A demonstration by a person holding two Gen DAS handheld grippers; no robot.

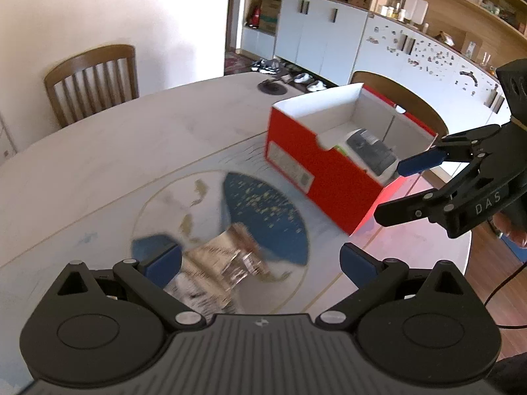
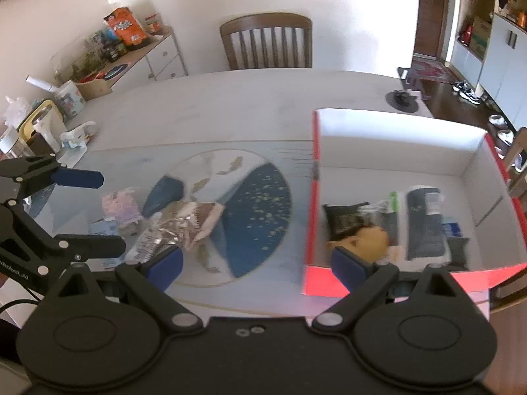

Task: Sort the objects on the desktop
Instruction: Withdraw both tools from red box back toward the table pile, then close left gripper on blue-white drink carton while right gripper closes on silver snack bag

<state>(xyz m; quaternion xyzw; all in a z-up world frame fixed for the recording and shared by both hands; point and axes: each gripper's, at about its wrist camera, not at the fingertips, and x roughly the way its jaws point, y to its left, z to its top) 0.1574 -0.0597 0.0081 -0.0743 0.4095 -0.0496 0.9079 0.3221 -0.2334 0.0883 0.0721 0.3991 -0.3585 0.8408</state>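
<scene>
A silvery-brown snack packet (image 1: 227,263) lies on the globe-print mat, straight below my left gripper (image 1: 260,263), which is open with nothing held. In the right wrist view this packet (image 2: 184,227) sits in a small heap with a pink packet (image 2: 120,209) and a dark blue packet (image 2: 164,194). The red box (image 2: 474,151), white inside, holds a black packet (image 2: 349,217), a yellow item (image 2: 365,240) and a grey-white pack (image 2: 425,223). My right gripper (image 2: 258,268) hangs open and empty over the box's near left corner. The left gripper (image 2: 98,210) hovers over the heap's left side.
The mat (image 2: 257,204) covers the near part of the pale table (image 2: 230,98). A crumpled tissue (image 2: 77,136) and jars stand at its left end, and a black round disc (image 2: 402,100) lies at the far right. A wooden chair (image 2: 266,42) stands behind.
</scene>
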